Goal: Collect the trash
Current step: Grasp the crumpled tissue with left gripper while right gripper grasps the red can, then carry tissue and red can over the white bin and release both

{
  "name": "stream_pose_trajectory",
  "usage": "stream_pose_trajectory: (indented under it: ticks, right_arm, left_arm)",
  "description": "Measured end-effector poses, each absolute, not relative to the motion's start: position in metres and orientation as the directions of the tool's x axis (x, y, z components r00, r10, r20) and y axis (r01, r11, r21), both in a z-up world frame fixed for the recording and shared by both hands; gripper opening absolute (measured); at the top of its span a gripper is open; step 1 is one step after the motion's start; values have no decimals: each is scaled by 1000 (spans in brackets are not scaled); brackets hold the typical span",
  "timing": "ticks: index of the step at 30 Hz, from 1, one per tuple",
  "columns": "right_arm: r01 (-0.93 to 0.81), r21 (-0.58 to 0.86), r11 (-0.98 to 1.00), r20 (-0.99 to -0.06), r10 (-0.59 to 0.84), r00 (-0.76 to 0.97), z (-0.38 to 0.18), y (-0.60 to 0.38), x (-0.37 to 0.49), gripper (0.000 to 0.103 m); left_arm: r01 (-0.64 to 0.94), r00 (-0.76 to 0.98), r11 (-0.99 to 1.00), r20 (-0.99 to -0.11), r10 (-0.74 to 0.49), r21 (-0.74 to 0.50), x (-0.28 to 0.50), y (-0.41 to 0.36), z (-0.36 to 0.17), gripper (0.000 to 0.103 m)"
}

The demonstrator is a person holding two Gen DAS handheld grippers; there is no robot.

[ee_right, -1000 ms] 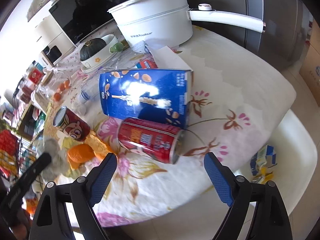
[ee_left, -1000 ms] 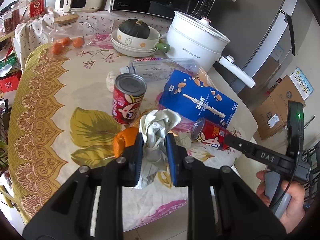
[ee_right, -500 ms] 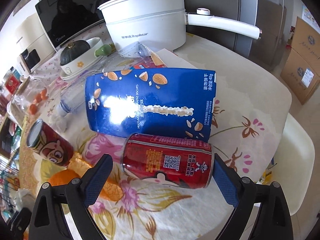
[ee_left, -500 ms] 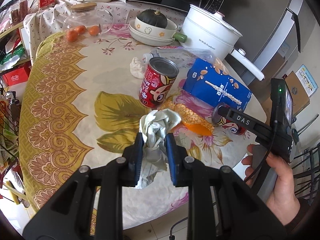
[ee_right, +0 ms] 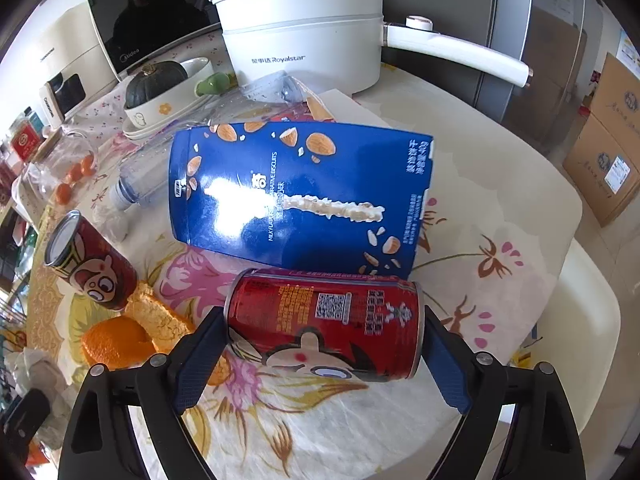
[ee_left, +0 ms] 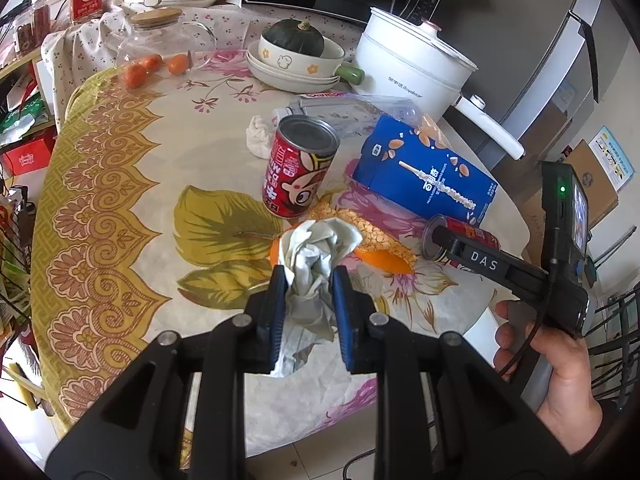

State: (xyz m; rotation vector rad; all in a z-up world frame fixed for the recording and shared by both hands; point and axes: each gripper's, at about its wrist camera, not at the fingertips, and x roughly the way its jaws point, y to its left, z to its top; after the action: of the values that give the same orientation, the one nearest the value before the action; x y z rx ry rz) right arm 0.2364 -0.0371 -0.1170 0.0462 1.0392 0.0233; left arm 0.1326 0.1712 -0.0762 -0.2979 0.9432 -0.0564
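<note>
My left gripper (ee_left: 310, 280) is shut on a crumpled white tissue (ee_left: 320, 240) and holds it above the floral tablecloth (ee_left: 120, 200). A red can (ee_right: 320, 316) lies on its side near the table's edge. My right gripper (ee_right: 324, 332) straddles that can lengthwise with one blue pad close to each end, and its jaws are closing. The left wrist view shows that gripper's finger (ee_left: 480, 260) at the same can (ee_left: 476, 234). Further trash: an upright red can (ee_left: 298, 168), a blue biscuit box (ee_right: 296, 192), orange peel (ee_left: 380, 256), a clear plastic bottle (ee_left: 344, 108) and a white wad (ee_left: 258, 136).
A white electric pot (ee_left: 412, 68) with a long handle stands at the back right. Beside it are stacked bowls with a green squash (ee_left: 296, 56) and a glass jar (ee_left: 160, 48) near small oranges. A hand (ee_left: 560, 368) holds the right gripper past the table's edge.
My left gripper has lifted back from the table with the tissue in it. My right gripper has moved in and down until its fingers flank the lying can.
</note>
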Motion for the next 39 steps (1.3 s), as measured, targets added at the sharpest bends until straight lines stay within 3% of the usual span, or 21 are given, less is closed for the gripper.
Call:
stream_pose_trajectory:
  ticks: [39]
  right_arm:
    - [113,35,993,-852,-30,523,-61,-219,206,92]
  left_arm:
    - [157,538,934,-765,-353,-321,174,-13,-74,25]
